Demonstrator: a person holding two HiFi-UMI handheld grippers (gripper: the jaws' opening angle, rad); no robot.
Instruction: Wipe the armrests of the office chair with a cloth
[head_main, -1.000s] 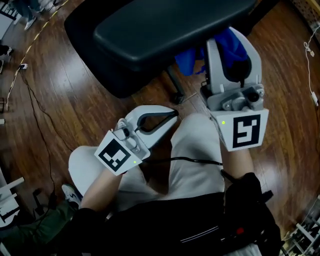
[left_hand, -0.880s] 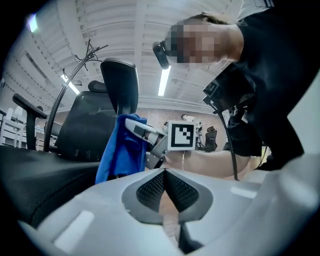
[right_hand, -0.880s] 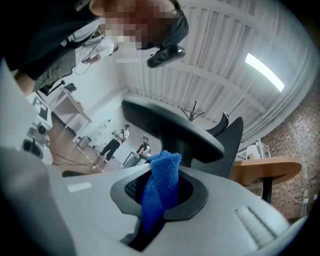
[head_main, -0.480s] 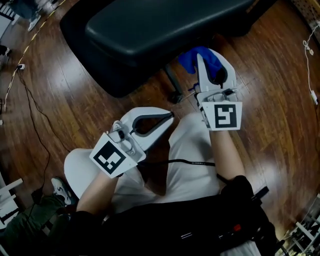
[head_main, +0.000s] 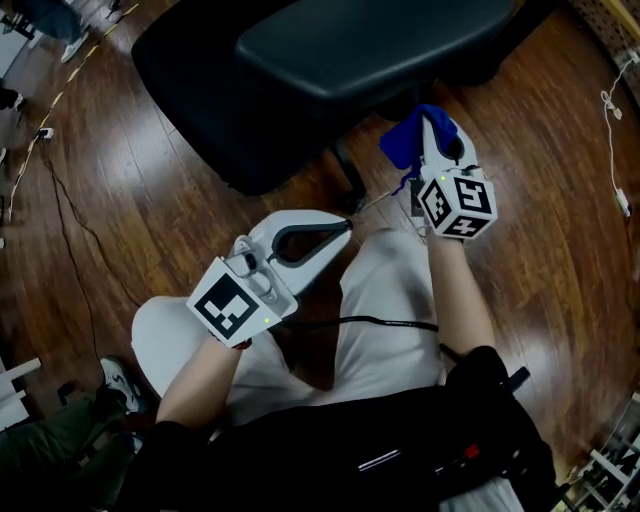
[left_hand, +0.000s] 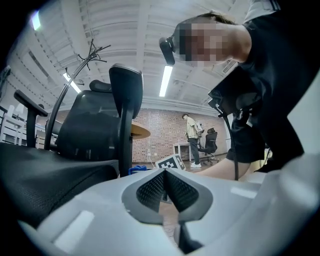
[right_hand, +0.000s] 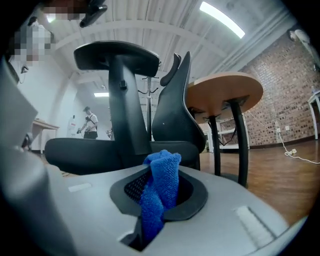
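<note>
right gripper (head_main: 432, 128) clamped on a bunched blue woven cloth (right_hand: 161, 187), held low beside the black office chair (head_main: 200, 90), not touching the black padded armrest (right_hand: 117, 56) above it. left gripper (head_main: 342, 229) closed, empty, over the person's pale trousers (head_main: 390, 300).

Head view, looking steeply down. Dark office chair (head_main: 370, 45) fills the top of frame over a wooden floor (head_main: 130, 210). Right hand-held gripper (head_main: 432, 128) points up-frame at the chair's underside, a blue cloth (head_main: 403, 142) bunched at its jaws; its marker cube (head_main: 458, 205) faces the camera. Left hand-held gripper (head_main: 345, 228) lies over the person's light trousers (head_main: 390, 300), jaw tips together, nothing in them. Thin cables (head_main: 62, 195) trail across the floor at left.
</note>
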